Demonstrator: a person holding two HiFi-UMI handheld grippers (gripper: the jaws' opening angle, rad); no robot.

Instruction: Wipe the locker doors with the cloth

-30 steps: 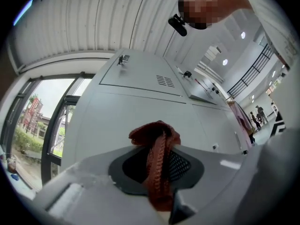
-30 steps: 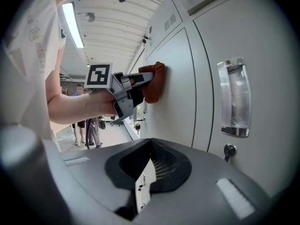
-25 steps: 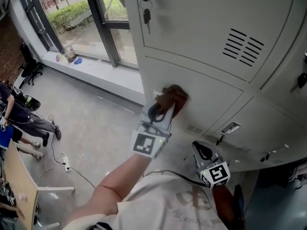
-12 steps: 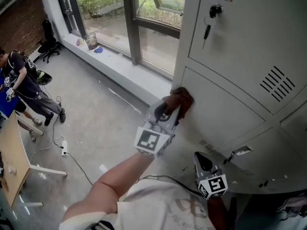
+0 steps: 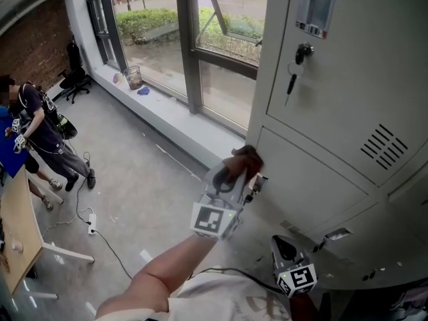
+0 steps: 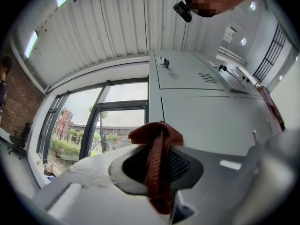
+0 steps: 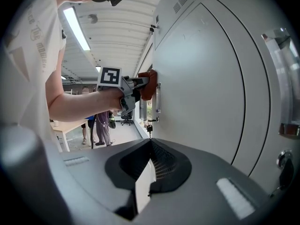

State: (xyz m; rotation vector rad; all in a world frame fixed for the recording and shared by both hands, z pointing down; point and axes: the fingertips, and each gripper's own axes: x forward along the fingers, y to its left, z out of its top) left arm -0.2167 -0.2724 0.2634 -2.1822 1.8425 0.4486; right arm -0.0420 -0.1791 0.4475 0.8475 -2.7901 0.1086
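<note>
In the head view the left gripper (image 5: 239,171) reaches out to the lockers (image 5: 348,59), and a reddish-brown cloth (image 5: 245,158) at its tip lies against the top left corner of a grey door (image 5: 314,186), just under the door with a key (image 5: 292,83) hanging from its lock. That view does not show how the fingers stand. The left gripper view does: they are closed on the cloth, which is bunched above the tips and hangs down between them, with the door face right behind. The right gripper (image 5: 283,245) is low in the head view, near the person's body and well apart from the cloth, pointing up along the lockers. Its own view shows its fingers brought together with nothing between them, only a thin sliver of light lower down. The same view looks along the door face and shows from the side the cloth pressed on the metal beside a small vertical handle (image 7: 158,97), which the head view hides behind the gripper. Only the head view takes in the window (image 5: 221,39) and the grey floor (image 5: 134,192) to the left.
</note>
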